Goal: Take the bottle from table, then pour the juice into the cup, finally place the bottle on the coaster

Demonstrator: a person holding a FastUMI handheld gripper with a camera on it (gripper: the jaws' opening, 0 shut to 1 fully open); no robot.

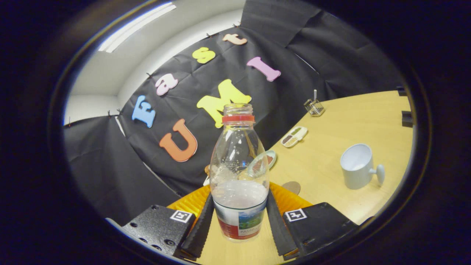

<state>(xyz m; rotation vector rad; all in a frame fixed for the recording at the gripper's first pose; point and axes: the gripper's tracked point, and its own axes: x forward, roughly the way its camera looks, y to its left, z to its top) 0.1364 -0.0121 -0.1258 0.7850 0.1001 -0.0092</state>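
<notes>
A clear plastic bottle point(239, 173) with a red neck ring and no cap stands upright between my fingers. Pale juice fills its lower part, above a printed label. My gripper point(240, 195) is shut on the bottle, with the left finger point(200, 228) and the right finger point(279, 228) pressed against its sides near the label. A white cup point(357, 165) with its handle turned right stands on the wooden table point(331, 154), off to the right beyond the fingers. A small brown round coaster point(292, 187) lies just past the right fingertip. Whether the bottle's base touches the table I cannot tell.
An orange ridged mat point(289, 200) lies behind the bottle under the fingertips. Further back sit a small green-rimmed dish point(268, 159), a white divided tray of seeds point(294, 136) and a wire holder point(314, 107). Black blocks point(406, 118) mark the table's far right edge.
</notes>
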